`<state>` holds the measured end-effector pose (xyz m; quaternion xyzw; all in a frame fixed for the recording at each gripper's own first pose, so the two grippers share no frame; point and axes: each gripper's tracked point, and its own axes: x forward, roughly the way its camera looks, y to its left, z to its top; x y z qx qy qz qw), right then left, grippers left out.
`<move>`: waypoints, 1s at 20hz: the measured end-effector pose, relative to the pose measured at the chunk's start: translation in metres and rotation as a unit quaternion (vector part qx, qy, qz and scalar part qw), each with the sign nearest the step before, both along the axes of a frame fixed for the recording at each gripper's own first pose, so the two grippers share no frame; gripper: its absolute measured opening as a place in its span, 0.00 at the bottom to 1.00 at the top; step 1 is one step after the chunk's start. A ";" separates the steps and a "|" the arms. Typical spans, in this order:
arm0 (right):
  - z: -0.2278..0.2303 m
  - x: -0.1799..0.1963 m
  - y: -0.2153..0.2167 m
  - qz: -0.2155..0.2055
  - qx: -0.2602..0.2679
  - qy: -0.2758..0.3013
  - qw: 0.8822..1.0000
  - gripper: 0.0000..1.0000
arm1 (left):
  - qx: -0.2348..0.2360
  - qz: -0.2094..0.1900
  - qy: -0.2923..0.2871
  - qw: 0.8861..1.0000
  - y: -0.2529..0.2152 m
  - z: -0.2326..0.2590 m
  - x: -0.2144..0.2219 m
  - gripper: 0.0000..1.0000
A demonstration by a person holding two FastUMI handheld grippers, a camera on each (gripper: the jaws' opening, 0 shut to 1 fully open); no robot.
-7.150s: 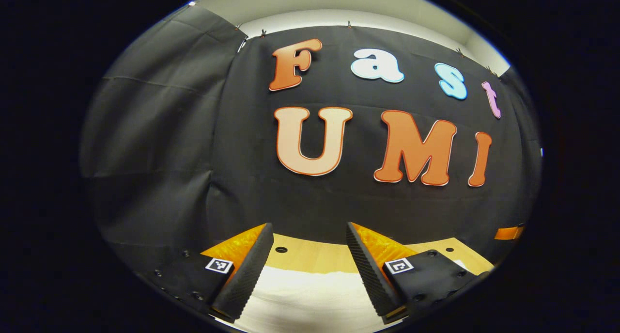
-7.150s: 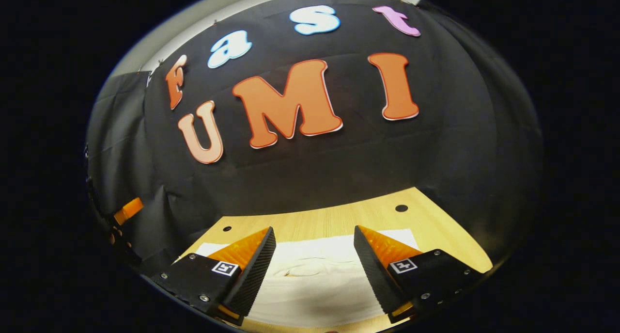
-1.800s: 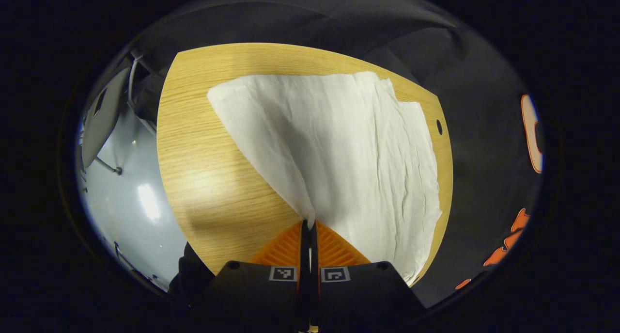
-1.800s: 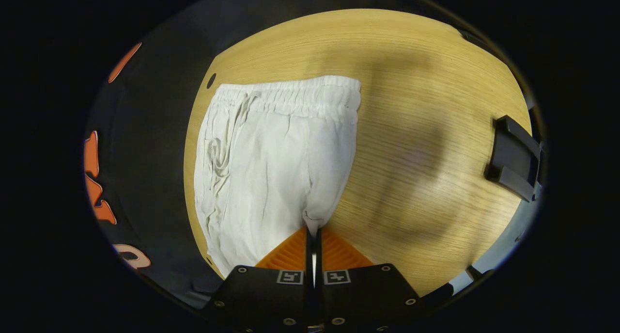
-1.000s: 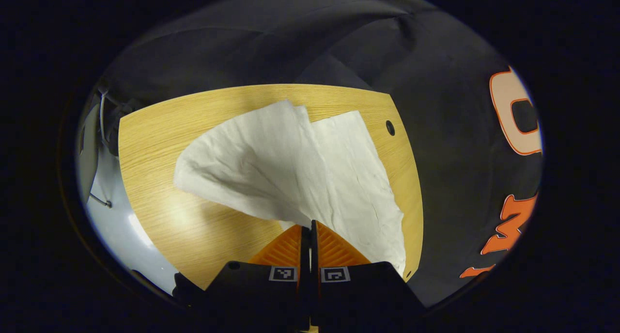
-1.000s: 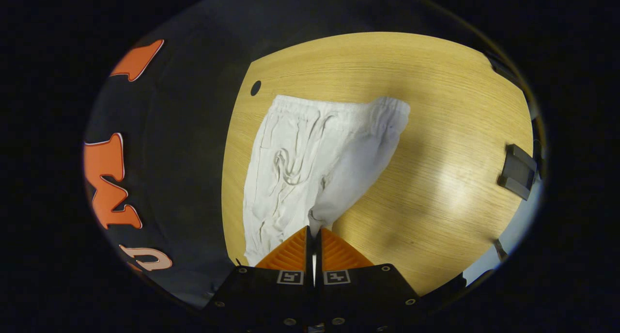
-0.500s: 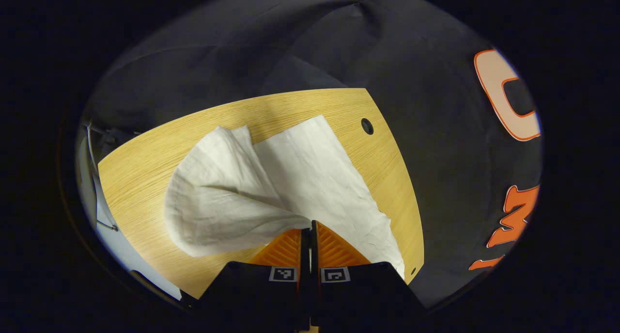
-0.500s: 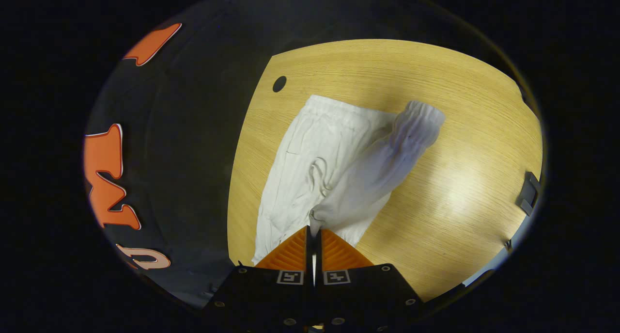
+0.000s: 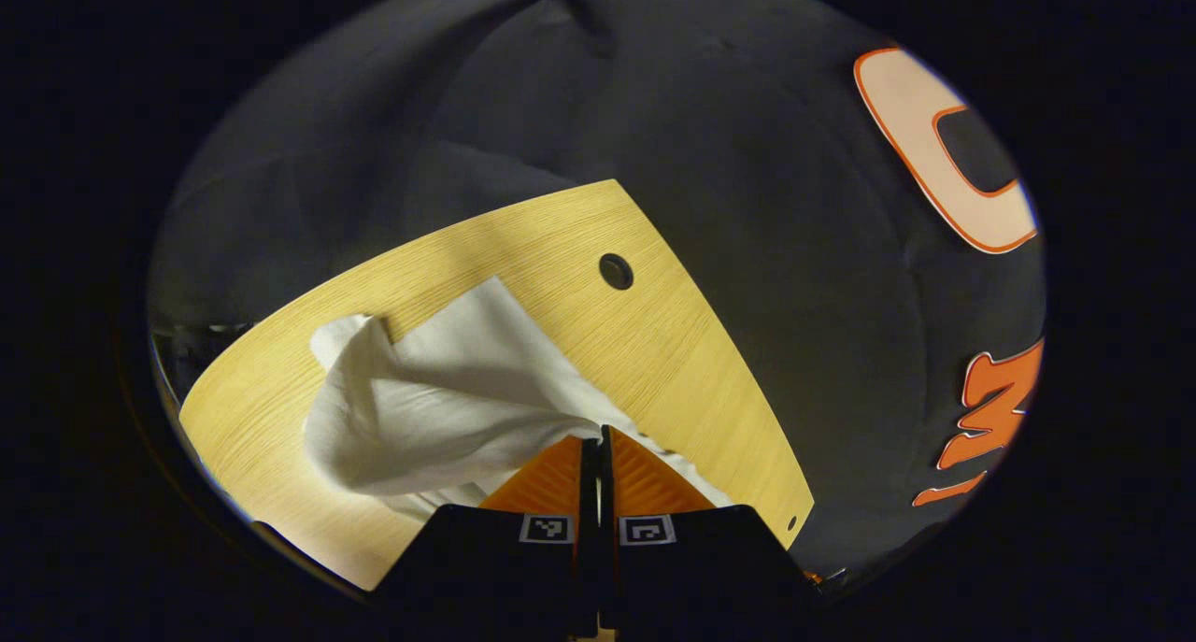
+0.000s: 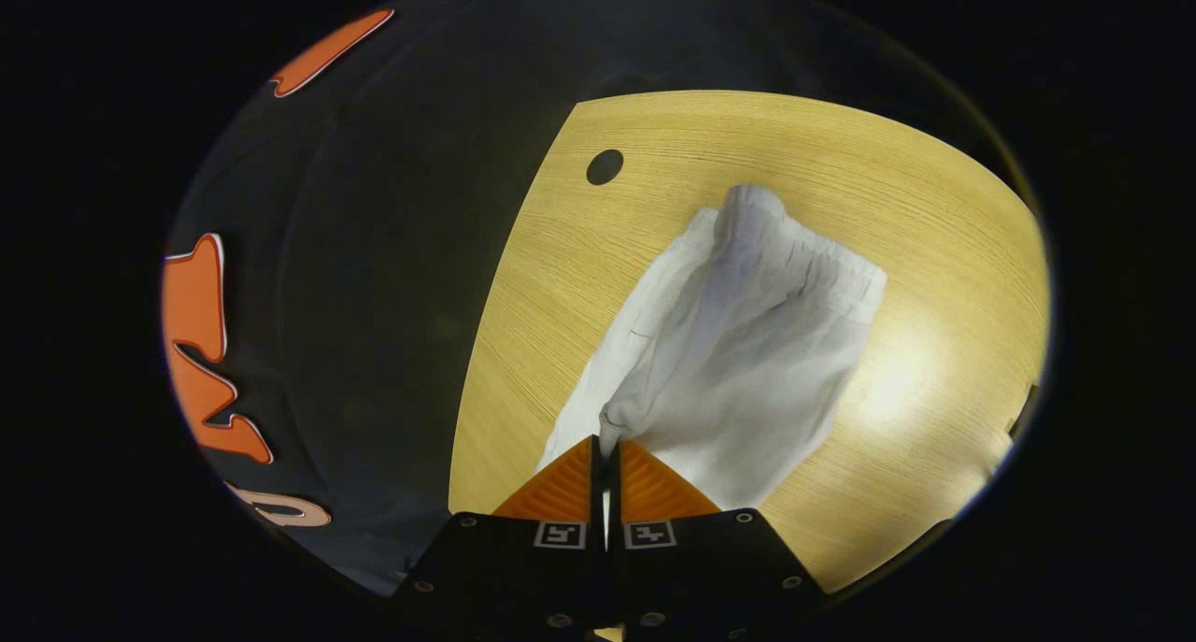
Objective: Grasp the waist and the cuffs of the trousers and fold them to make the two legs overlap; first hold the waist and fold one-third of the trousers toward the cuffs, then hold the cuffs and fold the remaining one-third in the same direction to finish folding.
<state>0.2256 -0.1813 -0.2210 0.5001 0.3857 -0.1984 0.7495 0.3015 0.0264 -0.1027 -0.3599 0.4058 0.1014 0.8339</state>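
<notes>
left gripper (image 9: 598, 434) clamped on cuff end of one pair of white trousers (image 9: 420, 408); lifted leg curls ahead-left of fingers, other leg flat on wooden table (image 9: 673, 362). table edge close on right; one round hole (image 9: 616, 271) ahead.

right gripper (image 10: 605, 441) pinches waist-end fabric (image 10: 747, 343); elastic waistband (image 10: 804, 249) ahead-right. bare table beyond and to right. one hole (image 10: 605, 166) ahead.

One pair of white trousers (image 9: 439, 394) is lying on one wooden worktop (image 9: 691, 380), showing again in the right gripper view (image 10: 747, 362). Two grippers are showing, the left gripper (image 9: 598, 436) and the right gripper (image 10: 605, 448), each with two fingers. One round hole (image 9: 616, 271) is showing in the worktop in each view.
</notes>
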 end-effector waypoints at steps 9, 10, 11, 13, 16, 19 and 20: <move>-0.015 0.030 0.006 0.011 -0.012 0.015 1.000 0.14 | 0.013 -0.051 0.045 0.998 -0.014 -0.054 0.059 0.05; -0.014 0.033 0.005 0.011 -0.014 0.008 1.000 0.22 | 0.008 -0.051 0.045 0.998 -0.014 -0.058 0.062 0.04; -0.011 0.033 0.010 0.012 -0.015 0.004 1.000 0.33 | 0.002 -0.052 0.041 0.998 -0.019 -0.059 0.060 0.05; -0.007 0.030 0.016 0.016 -0.011 0.001 1.000 0.67 | -0.004 -0.055 0.033 0.998 -0.022 -0.052 0.060 0.37; 0.001 0.019 0.018 0.020 -0.027 0.000 0.999 0.97 | 0.022 -0.062 0.035 0.997 -0.014 -0.046 0.051 0.84; 0.008 0.007 0.030 0.030 -0.031 0.000 0.999 0.98 | 0.046 -0.071 0.030 0.996 -0.001 -0.034 0.044 1.00; 0.010 0.004 0.036 0.031 -0.028 -0.003 0.999 0.98 | 0.042 -0.073 0.029 0.996 0.002 -0.031 0.041 1.00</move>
